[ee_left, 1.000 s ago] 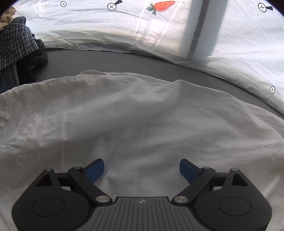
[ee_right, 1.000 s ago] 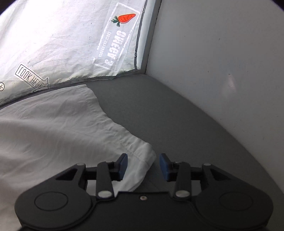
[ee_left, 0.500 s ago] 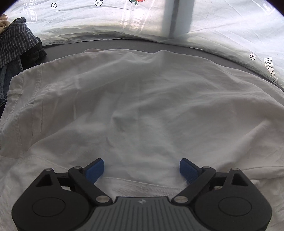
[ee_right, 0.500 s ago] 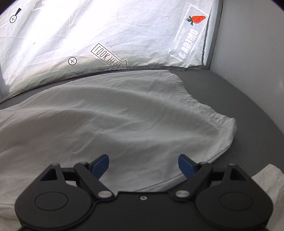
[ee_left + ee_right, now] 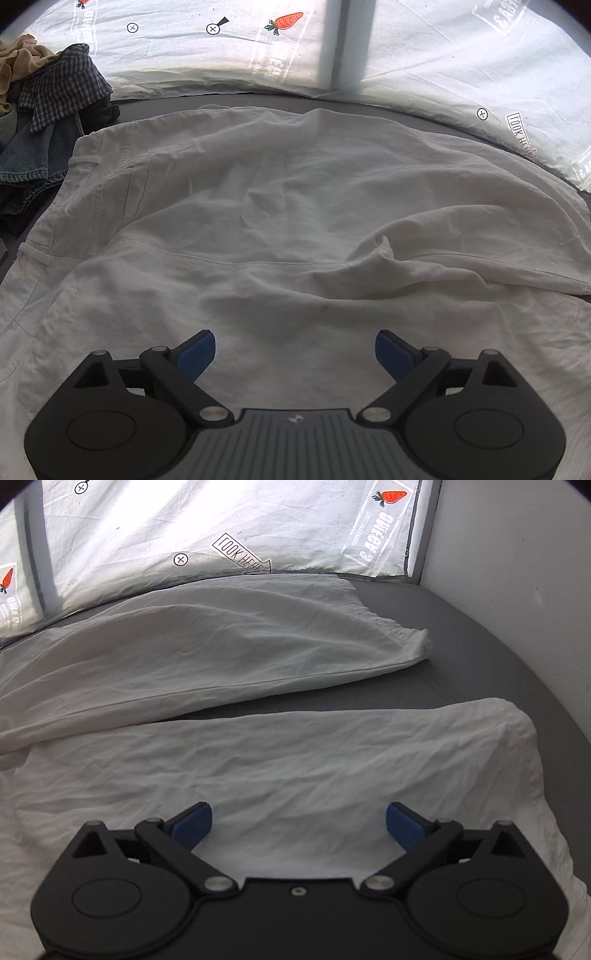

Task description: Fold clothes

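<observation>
White trousers (image 5: 280, 206), legs (image 5: 229, 642) pointing right

**Print on the sheet behind my fingers**

From my right wrist, the crinkled translucent white plastic sheet (image 5: 147, 524) behind the grey surface carries a boxed arrow label (image 5: 242, 558), upside down, reading "LOOK HERE". Further right, a panel under an orange carrot drawing (image 5: 391, 496) reads "OMEGA 3", also inverted; the smaller line beside it is too fine to read. From my left wrist the same arrow label (image 5: 520, 133) shows at the sheet's right edge, partly cut off.
</observation>
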A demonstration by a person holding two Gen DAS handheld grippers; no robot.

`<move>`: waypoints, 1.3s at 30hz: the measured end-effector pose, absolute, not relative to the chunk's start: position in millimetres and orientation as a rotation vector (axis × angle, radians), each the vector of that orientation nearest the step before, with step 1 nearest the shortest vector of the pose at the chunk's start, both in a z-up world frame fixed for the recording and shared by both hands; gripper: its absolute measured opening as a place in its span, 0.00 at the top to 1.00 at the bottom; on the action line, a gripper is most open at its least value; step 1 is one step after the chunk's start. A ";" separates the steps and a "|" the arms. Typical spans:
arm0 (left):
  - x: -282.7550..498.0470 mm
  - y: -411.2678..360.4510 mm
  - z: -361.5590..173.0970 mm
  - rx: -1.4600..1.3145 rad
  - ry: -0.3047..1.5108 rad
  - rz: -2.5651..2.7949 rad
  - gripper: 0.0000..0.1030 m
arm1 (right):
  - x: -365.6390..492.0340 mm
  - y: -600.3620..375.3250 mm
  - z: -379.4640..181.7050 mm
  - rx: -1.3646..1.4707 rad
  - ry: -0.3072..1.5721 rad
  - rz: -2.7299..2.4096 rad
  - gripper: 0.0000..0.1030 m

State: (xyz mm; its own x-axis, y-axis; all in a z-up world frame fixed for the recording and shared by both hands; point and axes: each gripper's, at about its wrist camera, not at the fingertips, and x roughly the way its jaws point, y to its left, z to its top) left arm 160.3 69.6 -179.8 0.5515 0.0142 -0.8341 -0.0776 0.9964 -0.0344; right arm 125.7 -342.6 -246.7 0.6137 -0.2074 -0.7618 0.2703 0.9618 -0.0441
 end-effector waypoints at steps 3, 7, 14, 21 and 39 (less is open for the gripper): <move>139.3 53.7 -191.8 -0.019 1.039 0.029 0.09 | 101.2 -340.6 -251.8 0.109 0.861 -0.238 0.00; 112.8 32.5 -204.4 0.043 1.088 -0.012 0.09 | 80.9 -348.2 -250.6 0.177 0.856 -0.193 0.00; 90.3 22.6 -211.4 -0.001 1.105 0.064 0.00 | 13.5 -396.8 -249.6 0.535 0.719 -0.119 0.00; 84.4 20.8 -212.1 -0.073 1.090 0.153 0.00 | -56.4 -468.6 -247.9 0.861 0.580 -0.221 0.00; 84.1 18.3 -213.3 -0.116 1.076 0.221 0.00 | -135.2 -532.8 -280.3 1.148 0.520 -0.480 0.46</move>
